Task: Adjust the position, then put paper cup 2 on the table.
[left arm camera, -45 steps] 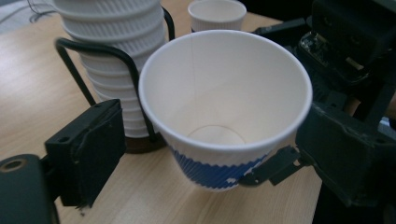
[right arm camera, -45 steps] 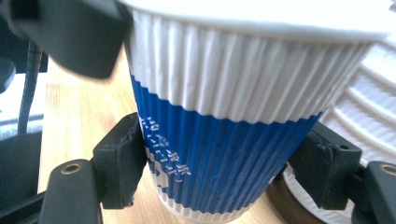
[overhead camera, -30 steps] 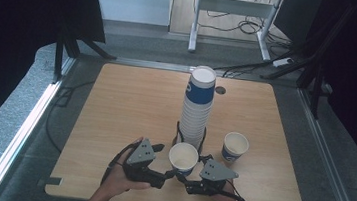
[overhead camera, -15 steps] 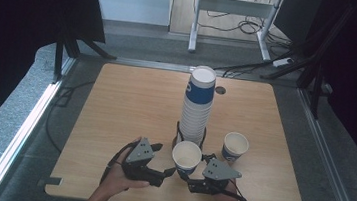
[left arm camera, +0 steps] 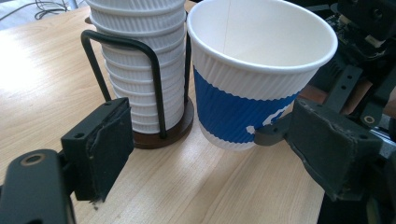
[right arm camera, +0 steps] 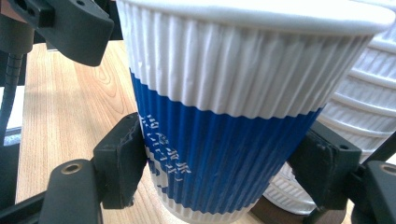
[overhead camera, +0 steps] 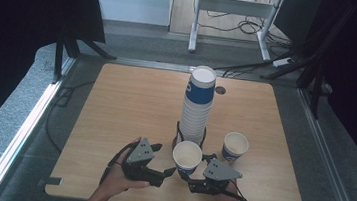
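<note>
Paper cup (overhead camera: 187,156), ribbed white with a blue band, stands upright near the wooden table's (overhead camera: 116,104) front edge, just before the racked cup stack (overhead camera: 197,105). Left gripper (overhead camera: 168,172), just left of it, has been closing its jaws, which stand apart, empty. Right gripper (right arm camera: 224,172) clamps the cup's lower wall, so it sits nearer.

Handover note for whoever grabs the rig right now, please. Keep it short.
Right gripper: shut on the blue-banded white ribbed paper cup, which is upright in front of the stack.
Left gripper: open beside that cup, jaws have just been closing, pads not on it.
Tall stack of matching paper cups sits in a black wire holder on a round brown base.
Done: a second paper cup stands alone to the right on the wooden table.
Left: probably set the held cup down and pull the next.
</note>
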Demonstrator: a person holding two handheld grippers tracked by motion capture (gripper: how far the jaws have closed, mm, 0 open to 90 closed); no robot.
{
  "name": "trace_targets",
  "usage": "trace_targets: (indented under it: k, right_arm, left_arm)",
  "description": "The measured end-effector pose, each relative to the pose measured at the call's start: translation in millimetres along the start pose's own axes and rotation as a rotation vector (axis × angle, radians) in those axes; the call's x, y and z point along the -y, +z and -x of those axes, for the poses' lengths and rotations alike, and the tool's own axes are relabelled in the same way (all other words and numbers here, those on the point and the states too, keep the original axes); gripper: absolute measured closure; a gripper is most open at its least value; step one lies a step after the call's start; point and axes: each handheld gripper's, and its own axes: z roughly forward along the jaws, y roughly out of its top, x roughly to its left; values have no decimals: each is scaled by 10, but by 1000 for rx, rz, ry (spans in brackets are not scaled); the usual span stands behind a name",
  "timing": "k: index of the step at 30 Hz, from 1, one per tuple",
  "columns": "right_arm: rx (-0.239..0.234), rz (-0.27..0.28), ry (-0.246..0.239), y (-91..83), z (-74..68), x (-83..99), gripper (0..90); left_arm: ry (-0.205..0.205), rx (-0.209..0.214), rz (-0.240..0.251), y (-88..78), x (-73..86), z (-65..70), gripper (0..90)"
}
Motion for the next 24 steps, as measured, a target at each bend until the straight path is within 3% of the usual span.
trace_targets:
  k: [24]
  right_arm:
    - [54,39,10,-179,124,-56,255]
  left_arm:
    - [4,-9,-10,22,16,-4,149]
